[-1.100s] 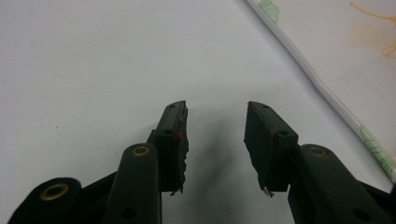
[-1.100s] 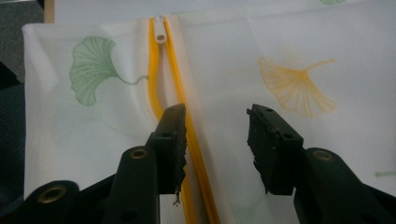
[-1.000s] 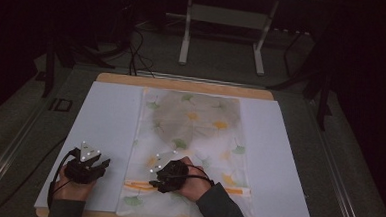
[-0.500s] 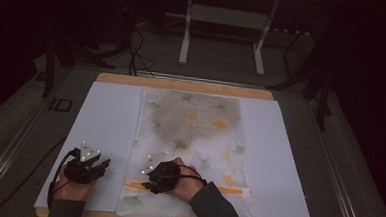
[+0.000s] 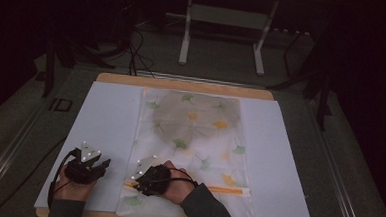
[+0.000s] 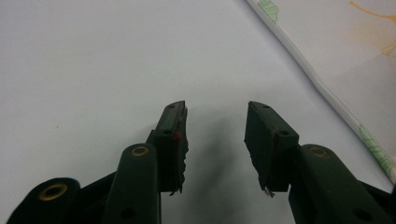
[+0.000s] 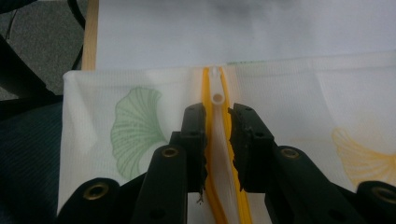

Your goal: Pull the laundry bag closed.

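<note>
One white mesh laundry bag printed with green and yellow ginkgo leaves (image 5: 194, 148) lies flat down the middle of the desk, on a pale white sheet (image 5: 105, 129) that covers a light wooden desk (image 5: 182, 84). Near the bag's close end runs a single yellow zipper (image 5: 227, 190), and in the right gripper view its small white plastic pull tab (image 7: 216, 91) points away, just beyond the jaw tips.

The right tongs (image 7: 219, 114) have just been closing, and now stand narrow, straddling the zipper track with the yellow tape between the jaws; whether the pads actually press on it cannot be told from here. In the high view the right tongs (image 5: 145, 178) sit over the zipper's left end.

This bag looks light, soft and floppy: thin mesh that will bunch and slide on the smooth sheet rather than hold a shape. The stiffest place to take hold is likely the slider and its little tab, a small, slick target. A pinch on the fabric beside the track would probably be needed to keep the bag from dragging along.

The left tongs (image 6: 215, 130) hang wide apart and hold nothing, over bare sheet just beside the bag's hemmed edge.

The count: one bag, one zipper, one tab, two tongs.
</note>
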